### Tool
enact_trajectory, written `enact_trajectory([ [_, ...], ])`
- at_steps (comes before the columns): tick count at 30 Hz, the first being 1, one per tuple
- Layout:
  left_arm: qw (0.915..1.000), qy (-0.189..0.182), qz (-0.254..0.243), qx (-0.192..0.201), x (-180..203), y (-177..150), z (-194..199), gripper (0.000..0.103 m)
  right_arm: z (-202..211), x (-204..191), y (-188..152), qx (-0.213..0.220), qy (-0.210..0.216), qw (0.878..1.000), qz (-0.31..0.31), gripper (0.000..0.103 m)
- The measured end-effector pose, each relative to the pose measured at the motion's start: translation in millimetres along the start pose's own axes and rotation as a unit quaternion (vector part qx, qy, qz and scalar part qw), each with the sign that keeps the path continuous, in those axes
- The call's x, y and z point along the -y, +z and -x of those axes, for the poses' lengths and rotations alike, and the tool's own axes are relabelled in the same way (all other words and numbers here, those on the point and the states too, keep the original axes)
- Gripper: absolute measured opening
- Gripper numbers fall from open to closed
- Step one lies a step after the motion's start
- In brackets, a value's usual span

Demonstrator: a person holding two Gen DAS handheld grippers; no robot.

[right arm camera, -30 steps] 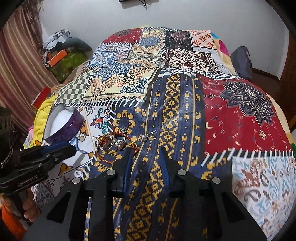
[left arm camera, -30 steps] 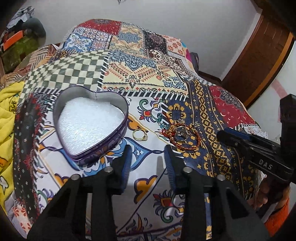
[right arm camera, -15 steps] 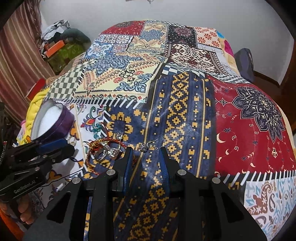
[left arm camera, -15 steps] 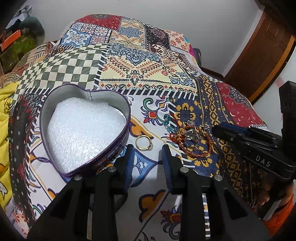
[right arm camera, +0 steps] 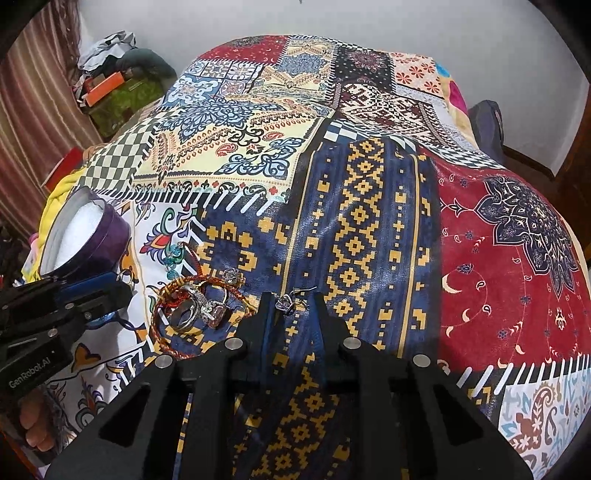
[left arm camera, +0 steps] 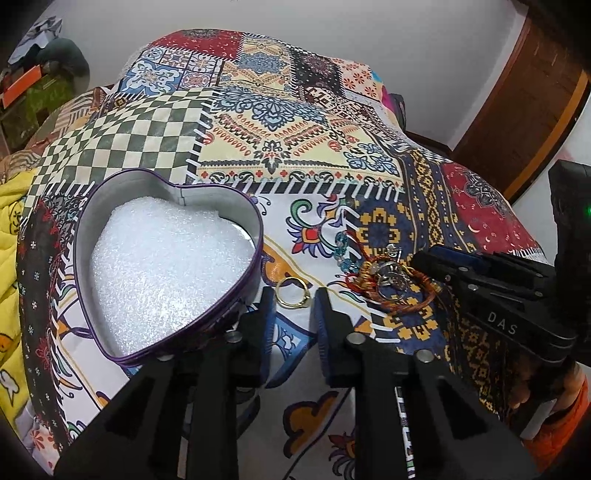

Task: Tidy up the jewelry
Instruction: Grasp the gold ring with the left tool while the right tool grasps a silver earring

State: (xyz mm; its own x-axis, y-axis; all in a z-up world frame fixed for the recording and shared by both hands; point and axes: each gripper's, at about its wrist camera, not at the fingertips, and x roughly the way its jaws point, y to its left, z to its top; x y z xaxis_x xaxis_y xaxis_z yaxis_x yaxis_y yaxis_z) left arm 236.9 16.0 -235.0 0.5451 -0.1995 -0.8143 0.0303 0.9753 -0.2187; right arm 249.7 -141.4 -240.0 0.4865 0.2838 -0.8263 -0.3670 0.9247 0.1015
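Patchwork bedspread (left arm camera: 295,155), white wall (right arm camera: 332,22) behind, prob. bedrm

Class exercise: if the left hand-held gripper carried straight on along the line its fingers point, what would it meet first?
Most likely the gold ring lying on the patchwork bedspread, just ahead of the left hand-held gripper, whose jaws are closing with the ring near their tips. Depth is unclear; it may touch cloth first.

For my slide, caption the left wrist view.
Left gripper closing around a gold ring beside the heart-shaped tin.
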Motion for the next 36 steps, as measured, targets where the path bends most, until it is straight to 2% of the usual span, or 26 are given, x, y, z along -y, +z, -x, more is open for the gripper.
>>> enact_trajectory([
  [4,1.0,0.0,-0.001,0.003,0,-1,0,0.019,1,0,0,0.003,0.0,1.0,0.0,0.016],
  [5,1.0,0.003,-0.003,0.004,1,-1,0,0.019,2,1,0,0.002,0.003,1.0,-0.001,0.009],
  [8,0.9999,0.009,-0.01,0.006,4,-2,1,0.018,5,3,0,0.002,0.007,1.0,-0.008,0.009],
  [17,1.0,-0.003,-0.001,0.008,6,-9,17,0.018,24,-3,-1,0.019,0.004,1.0,-0.005,0.009],
  [26,0.9992,-0.003,0.002,0.04,2,-9,52,0.018,58,-12,4,0.054,0.008,0.998,-0.003,0.009],
  [36,0.9962,0.007,0.001,0.087,-4,-4,96,0.018,96,-47,23,0.111,0.033,0.993,0.024,0.009],
])
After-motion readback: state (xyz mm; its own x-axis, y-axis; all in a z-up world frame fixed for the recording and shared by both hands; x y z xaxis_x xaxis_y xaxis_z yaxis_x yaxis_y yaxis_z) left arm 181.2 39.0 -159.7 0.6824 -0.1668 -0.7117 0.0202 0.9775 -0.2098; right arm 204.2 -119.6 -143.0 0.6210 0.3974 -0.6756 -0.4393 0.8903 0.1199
